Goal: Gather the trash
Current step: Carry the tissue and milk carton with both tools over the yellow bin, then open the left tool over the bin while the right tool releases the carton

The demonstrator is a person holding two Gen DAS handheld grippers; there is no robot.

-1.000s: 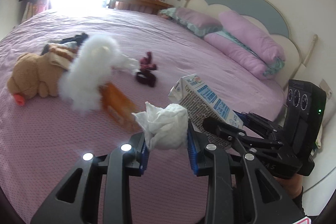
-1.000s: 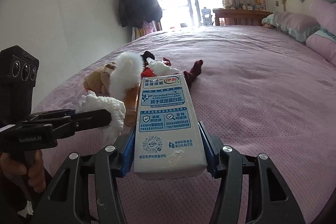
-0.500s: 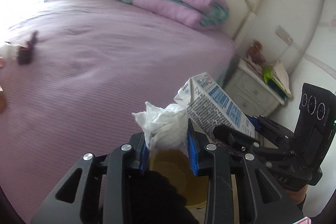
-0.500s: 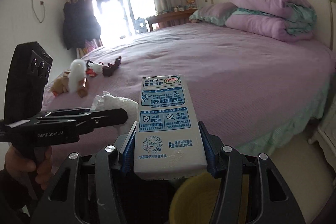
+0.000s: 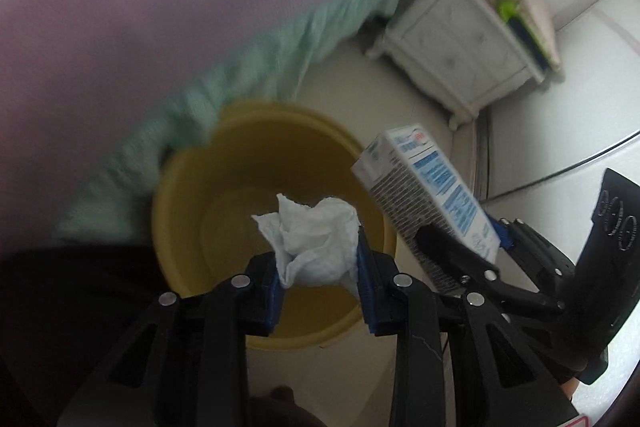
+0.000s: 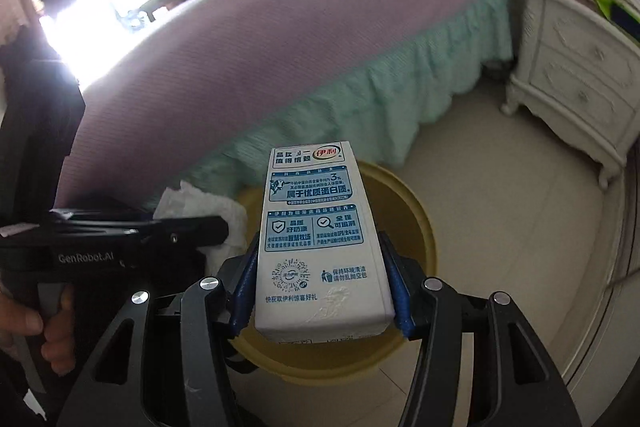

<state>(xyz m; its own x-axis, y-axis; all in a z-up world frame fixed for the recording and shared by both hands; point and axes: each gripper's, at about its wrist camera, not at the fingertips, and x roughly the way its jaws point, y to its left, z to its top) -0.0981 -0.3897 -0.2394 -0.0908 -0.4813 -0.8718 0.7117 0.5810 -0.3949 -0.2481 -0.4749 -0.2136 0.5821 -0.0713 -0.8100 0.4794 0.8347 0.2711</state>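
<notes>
Now both pieces over yellow bin (image 5: 184, 187), none dropped yet. Left gripper (image 5: 318, 269) pinching crumpled tissue (image 5: 316, 239) above bin mouth. Right gripper (image 6: 322, 291) clamped on milk carton (image 6: 316, 227), above bin's rim. Bin interior looks empty. Left to do: release both into bin.
</notes>
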